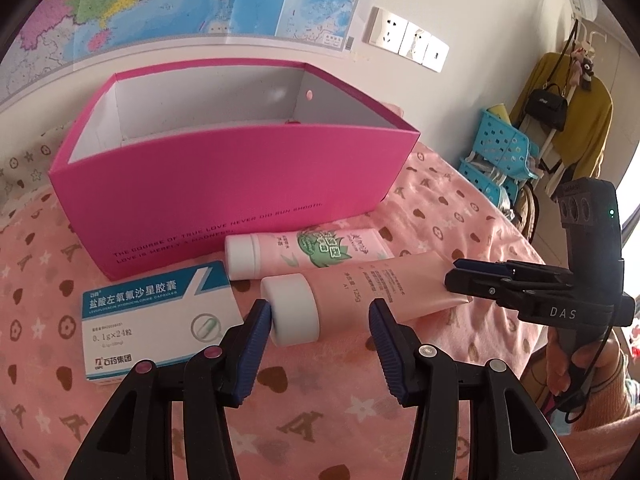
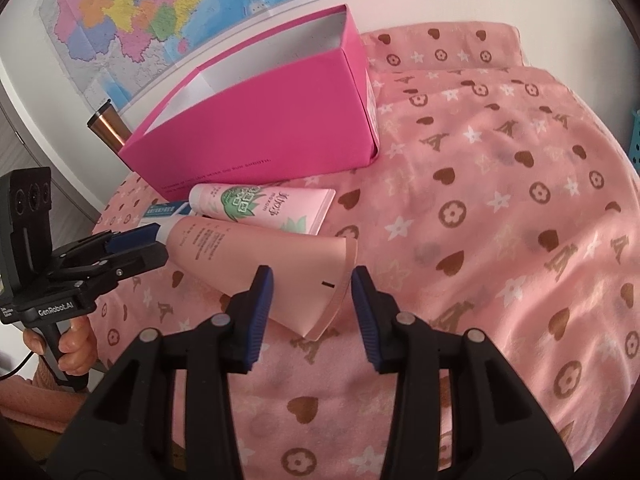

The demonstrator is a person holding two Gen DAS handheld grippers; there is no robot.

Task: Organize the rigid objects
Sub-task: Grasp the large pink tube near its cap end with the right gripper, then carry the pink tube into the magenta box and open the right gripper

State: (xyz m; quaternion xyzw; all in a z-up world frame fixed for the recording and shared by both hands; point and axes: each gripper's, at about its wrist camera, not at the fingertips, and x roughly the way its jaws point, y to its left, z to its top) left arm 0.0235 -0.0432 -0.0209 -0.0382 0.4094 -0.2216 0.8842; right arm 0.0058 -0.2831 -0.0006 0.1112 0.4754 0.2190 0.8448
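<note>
A pink tube with a white cap lies on the pink bedcover. My left gripper straddles the cap end: its left pad touches the cap and its right pad stands off the tube body. My right gripper is open around the tube's crimped tail. The same gripper enters the left wrist view from the right. Behind lies a second pink tube with a green leaf print. A white and blue medicine box sits to the left. The open magenta box stands behind them.
The patterned pink bedcover stretches to the right. A copper tumbler stands left of the magenta box. Blue baskets and a yellow garment with a black bag are beyond the bed's right edge. A map covers the wall.
</note>
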